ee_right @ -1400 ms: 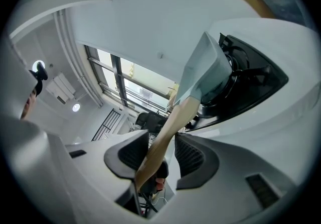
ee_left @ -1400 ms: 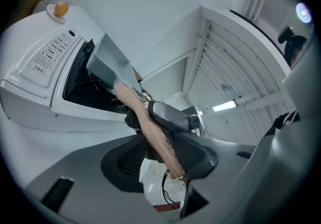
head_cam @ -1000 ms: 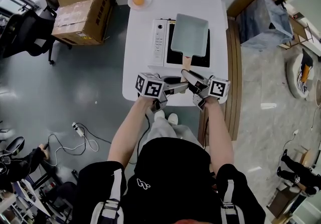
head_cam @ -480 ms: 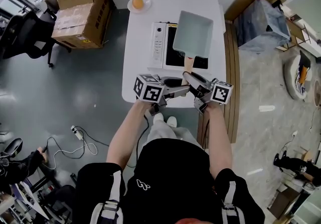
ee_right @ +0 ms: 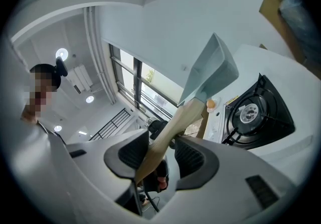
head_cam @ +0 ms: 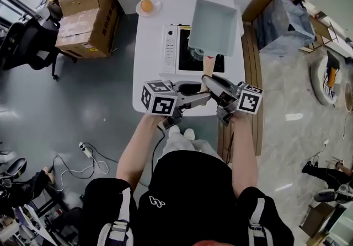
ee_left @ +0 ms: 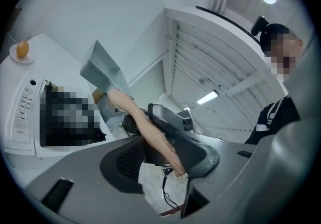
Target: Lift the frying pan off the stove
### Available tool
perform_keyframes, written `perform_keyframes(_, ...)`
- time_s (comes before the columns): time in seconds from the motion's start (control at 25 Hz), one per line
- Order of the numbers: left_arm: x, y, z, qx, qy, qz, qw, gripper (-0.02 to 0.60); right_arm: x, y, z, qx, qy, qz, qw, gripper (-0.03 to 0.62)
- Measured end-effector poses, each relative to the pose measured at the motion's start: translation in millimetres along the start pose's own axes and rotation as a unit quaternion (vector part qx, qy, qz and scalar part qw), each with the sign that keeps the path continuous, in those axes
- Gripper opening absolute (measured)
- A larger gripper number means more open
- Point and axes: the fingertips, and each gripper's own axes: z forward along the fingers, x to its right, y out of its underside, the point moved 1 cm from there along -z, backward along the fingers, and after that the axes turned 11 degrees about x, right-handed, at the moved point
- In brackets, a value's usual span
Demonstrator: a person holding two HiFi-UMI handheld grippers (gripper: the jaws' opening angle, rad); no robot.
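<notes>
We have the frying pan's [head_cam: 214, 26] wooden handle [ee_right: 173, 126] pinched in both grippers. The left gripper [ee_left: 161, 148] has its jaws pressed on the handle's end, and the right gripper [ee_right: 161, 151] has its jaws partway open around the shaft. Beyond the jaws the pan hangs tilted, clear above the stove's [head_cam: 170, 49] burner [ee_right: 249, 113].

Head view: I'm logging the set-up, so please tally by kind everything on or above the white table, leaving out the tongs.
Frying pan: 1
Gas stove: 1
Saucer: 1
Round orange food item, egg or fruit: 1
Total: 4
</notes>
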Motion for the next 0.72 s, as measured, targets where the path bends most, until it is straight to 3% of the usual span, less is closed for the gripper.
perform_keyframes(0.72, 12.9, -1.0, -17.5, 0.013, -0.011, 0.005, 0.9998, 0.201, -19.0, 11.4, 7.1, -0.012, -0.015, -0.004, 1.0, 0.167)
